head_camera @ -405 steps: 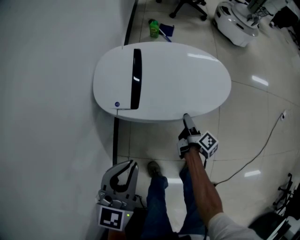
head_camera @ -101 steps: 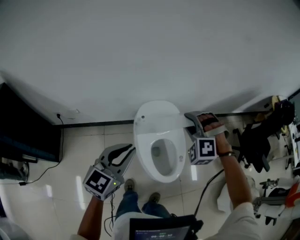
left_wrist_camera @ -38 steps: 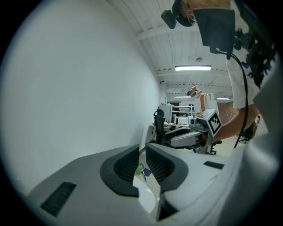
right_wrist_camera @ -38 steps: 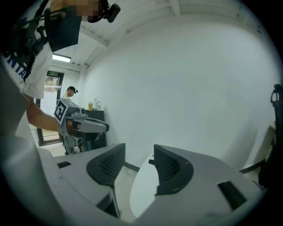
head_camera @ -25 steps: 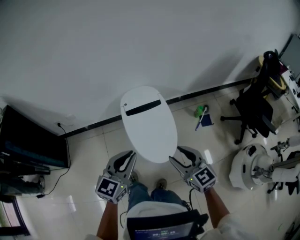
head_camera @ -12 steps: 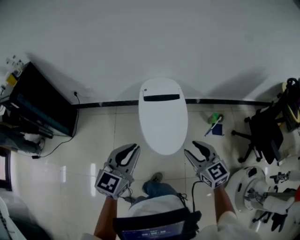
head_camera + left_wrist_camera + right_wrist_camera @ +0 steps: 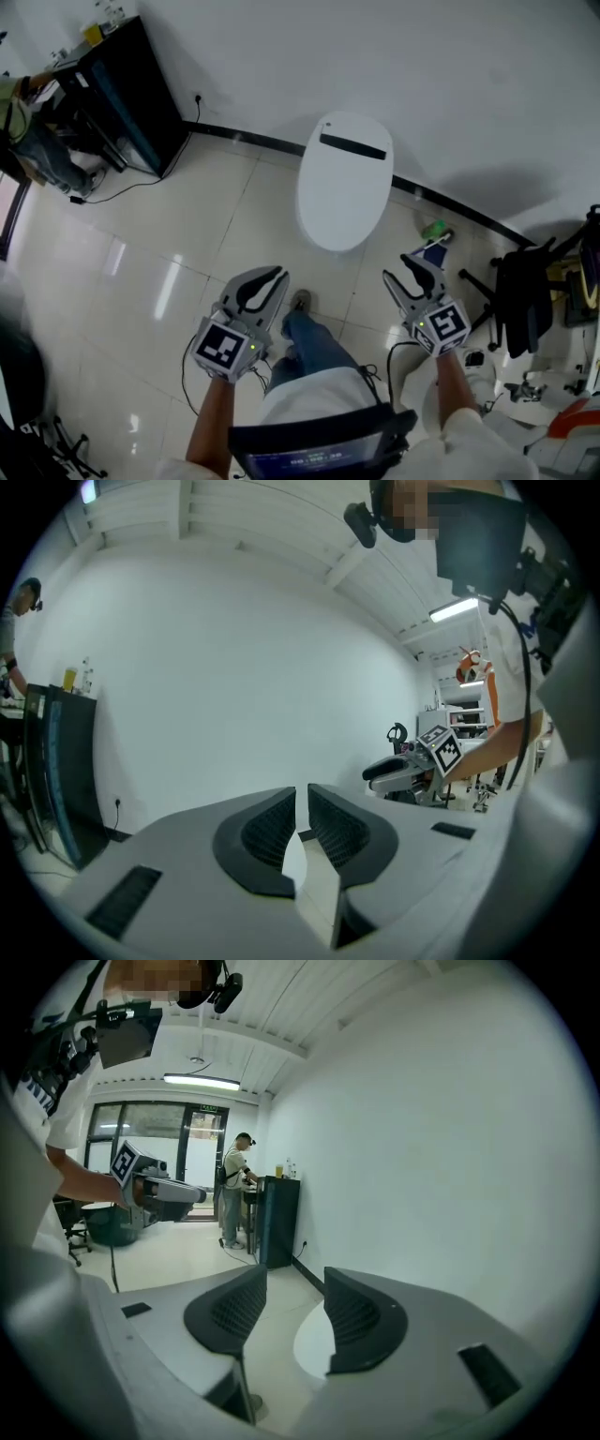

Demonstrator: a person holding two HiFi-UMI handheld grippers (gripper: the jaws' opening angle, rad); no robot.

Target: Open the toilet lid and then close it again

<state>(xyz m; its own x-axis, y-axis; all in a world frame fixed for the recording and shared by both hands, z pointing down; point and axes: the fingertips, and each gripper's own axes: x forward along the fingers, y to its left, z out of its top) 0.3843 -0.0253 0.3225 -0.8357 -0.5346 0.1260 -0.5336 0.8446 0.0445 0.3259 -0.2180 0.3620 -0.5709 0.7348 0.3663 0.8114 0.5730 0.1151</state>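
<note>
The white toilet stands against the wall with its lid down, a black strip near its back. Both grippers hang over the floor tiles on my side of it, touching nothing. My left gripper has its jaws drawn together to a thin slit, with nothing held. My right gripper is open and empty. In the right gripper view the lid shows as a white oval beyond the right gripper. The left gripper view looks past the left gripper at the wall.
A black cabinet stands at the far left wall with a person beside it. A green bottle lies right of the toilet, a black office chair further right. Cables trail on the tiles. My foot is between the grippers.
The head view has swung round, so the toilet now sits further up and away from both grippers. The lid stays down. The cabinet and a person have come into view.
</note>
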